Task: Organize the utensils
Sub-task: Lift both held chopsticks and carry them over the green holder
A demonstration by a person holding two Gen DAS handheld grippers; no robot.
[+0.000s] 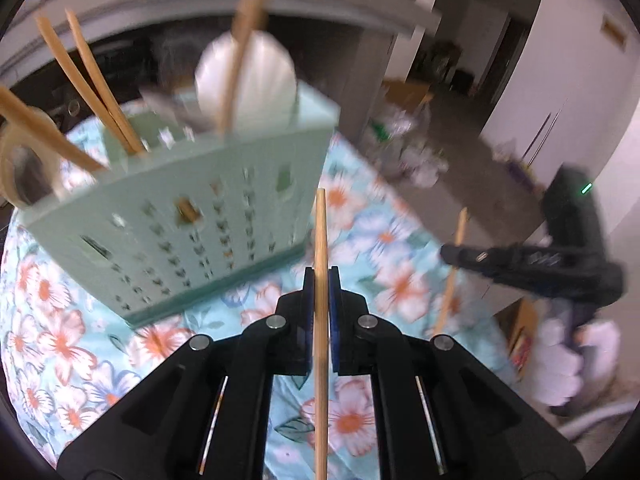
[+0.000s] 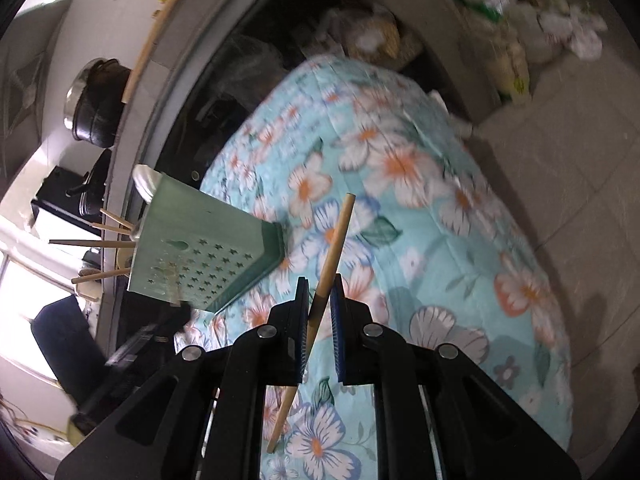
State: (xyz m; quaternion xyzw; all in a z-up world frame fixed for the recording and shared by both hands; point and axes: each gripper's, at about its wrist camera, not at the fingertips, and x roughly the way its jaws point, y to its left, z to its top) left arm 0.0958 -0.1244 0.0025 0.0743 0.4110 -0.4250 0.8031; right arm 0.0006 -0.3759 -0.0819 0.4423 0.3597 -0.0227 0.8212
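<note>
My left gripper (image 1: 320,280) is shut on a wooden chopstick (image 1: 321,236) that stands upright between its blue pads, above the floral cloth. Ahead and to the left stands a pale green perforated utensil holder (image 1: 192,216) with several wooden chopsticks (image 1: 80,76) and a white spoon (image 1: 248,80) in it. My right gripper (image 1: 472,258) shows at the right of that view, shut on a second chopstick (image 1: 458,240). In the right wrist view my right gripper (image 2: 320,292) pinches that chopstick (image 2: 336,240), which slants up to the right. The holder (image 2: 204,256) lies to its left.
A table under a light blue cloth with orange and white flowers (image 2: 420,200) carries the holder. Behind it are a grey counter edge (image 1: 200,8), a dark pot (image 2: 96,104) and white bags (image 1: 412,152) on the floor. A tiled floor (image 2: 580,120) lies at the right.
</note>
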